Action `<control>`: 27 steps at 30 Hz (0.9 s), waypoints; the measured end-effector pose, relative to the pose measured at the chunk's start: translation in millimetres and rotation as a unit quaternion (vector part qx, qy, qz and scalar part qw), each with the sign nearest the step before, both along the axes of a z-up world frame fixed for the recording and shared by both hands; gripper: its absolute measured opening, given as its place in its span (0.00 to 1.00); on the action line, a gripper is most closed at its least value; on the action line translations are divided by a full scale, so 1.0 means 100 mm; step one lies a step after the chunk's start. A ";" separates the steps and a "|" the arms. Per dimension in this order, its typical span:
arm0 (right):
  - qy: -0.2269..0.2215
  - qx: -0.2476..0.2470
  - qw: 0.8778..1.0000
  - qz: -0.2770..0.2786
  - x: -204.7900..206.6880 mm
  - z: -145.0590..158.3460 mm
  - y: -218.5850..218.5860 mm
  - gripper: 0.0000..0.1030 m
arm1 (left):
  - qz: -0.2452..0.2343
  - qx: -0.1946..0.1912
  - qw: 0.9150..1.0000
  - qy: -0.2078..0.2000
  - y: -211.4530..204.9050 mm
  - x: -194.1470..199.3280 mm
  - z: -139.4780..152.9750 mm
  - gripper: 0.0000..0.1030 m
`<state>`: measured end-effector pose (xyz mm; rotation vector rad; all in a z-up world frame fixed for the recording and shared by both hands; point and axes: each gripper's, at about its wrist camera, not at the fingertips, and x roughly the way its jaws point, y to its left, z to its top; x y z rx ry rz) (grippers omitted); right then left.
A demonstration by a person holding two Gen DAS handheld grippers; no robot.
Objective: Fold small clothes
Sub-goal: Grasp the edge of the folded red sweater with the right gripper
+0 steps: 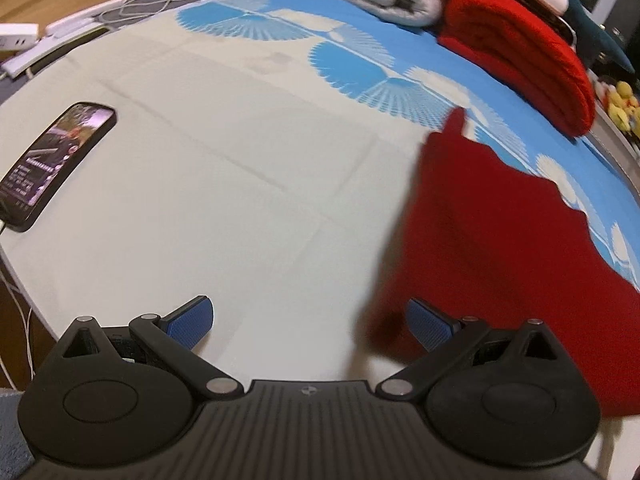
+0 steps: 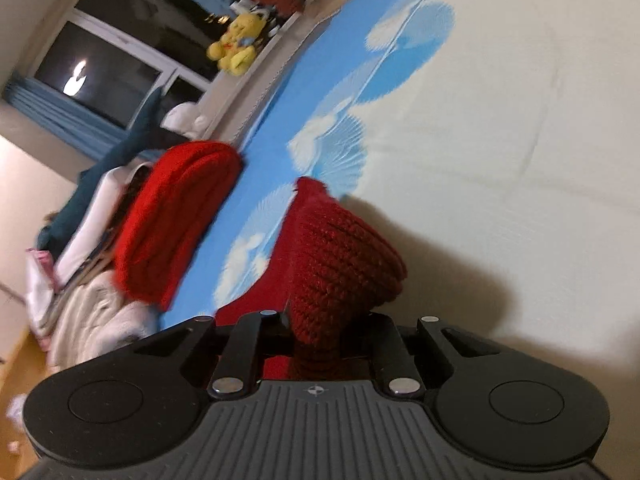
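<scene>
Knitted red garment (image 2: 340,248): soft, chunky, light, and floppy, so it will sag and drape from wherever it is pinched; an edge or corner is the best hold. It hangs over the bed (image 1: 240,160), right of centre, bunched in the right tongs (image 2: 316,344), which are clamped on a fold. Its blurred free side, I think, drifts beside the left tongs (image 1: 310,326), whose blue pads stand apart, empty.
</scene>
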<state>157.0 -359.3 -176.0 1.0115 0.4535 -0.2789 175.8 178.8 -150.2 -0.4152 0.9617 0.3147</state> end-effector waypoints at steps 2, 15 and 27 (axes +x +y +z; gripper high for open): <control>0.038 -0.006 0.999 -0.009 0.03 -0.12 -0.04 0.14 | 0.008 0.002 1.000 0.001 0.02 0.00 0.01 1.00; 0.023 -0.424 0.893 0.146 0.52 0.79 1.45 0.14 | 0.025 0.016 0.999 0.016 0.13 0.04 0.03 1.00; -0.084 -0.688 0.555 0.460 -0.04 0.12 4.08 0.15 | 0.056 0.033 0.996 0.065 0.32 0.02 -0.18 1.00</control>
